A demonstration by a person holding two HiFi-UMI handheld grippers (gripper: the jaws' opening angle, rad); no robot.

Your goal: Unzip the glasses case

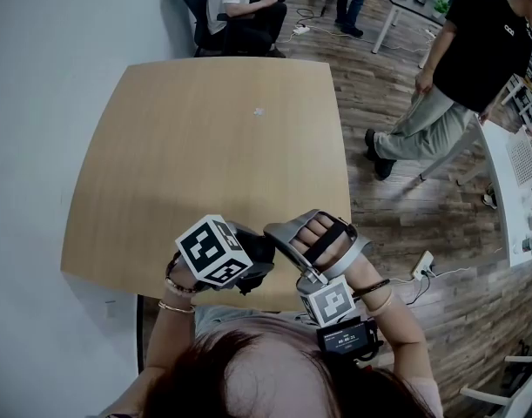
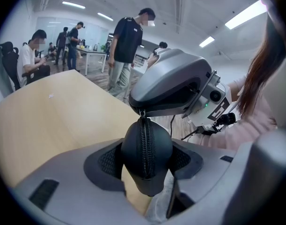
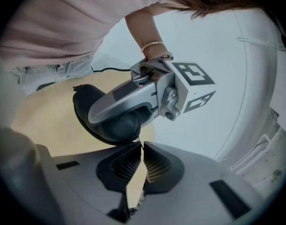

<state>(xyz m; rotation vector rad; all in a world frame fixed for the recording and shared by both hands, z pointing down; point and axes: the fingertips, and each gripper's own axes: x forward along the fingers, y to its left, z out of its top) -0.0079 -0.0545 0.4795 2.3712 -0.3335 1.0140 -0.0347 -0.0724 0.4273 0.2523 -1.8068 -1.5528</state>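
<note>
left tool (image 2: 143, 165): jaws clamped round black glasses case (image 2: 154, 139), zip closed on the visible end | right tool (image 3: 142, 146): jaws pinched almost together on zip pull (image 2: 142, 112) | case held above worktop's (image 1: 205, 146) near edge

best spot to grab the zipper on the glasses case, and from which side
The small zipper pull at the end of the glasses case, approached end-on along the teeth. The left gripper clamps its sides, leaving that seam exposed; the right gripper is pinched on the pull.
</note>
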